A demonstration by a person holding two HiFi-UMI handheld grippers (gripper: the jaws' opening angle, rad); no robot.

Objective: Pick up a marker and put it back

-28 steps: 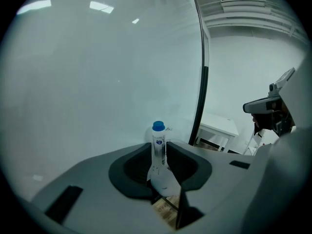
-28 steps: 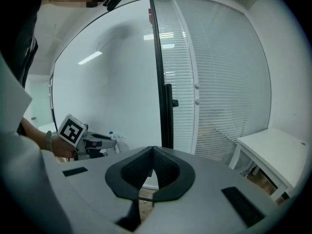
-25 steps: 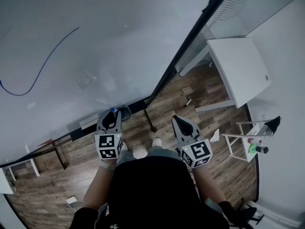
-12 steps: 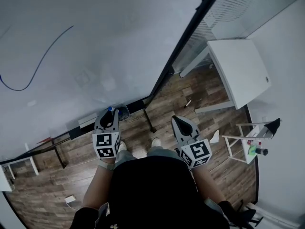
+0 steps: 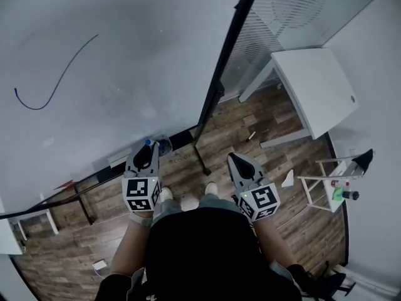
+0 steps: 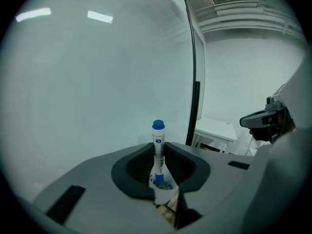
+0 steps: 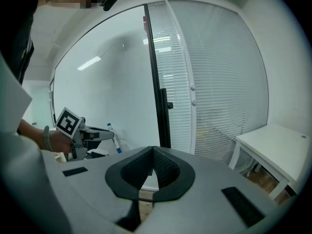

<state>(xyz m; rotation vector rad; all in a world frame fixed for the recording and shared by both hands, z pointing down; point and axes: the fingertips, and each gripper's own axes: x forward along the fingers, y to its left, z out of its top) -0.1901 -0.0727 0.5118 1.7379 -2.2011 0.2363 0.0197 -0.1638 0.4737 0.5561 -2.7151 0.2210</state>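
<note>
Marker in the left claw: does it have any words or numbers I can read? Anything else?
Marker: tiny blue print on the barrel, too small to read.
Cubes on left claw and right claw: black-and-white squares, no words.
Whiteboard: just a blue line, no letters.

1 marker (image 6: 157, 150). 2 claws: left claw (image 5: 149, 148), right claw (image 5: 233, 158). 1 whiteboard (image 5: 138, 61) w/ 1 blue line (image 5: 69, 68). 1 white counter (image 5: 316, 89).
</note>
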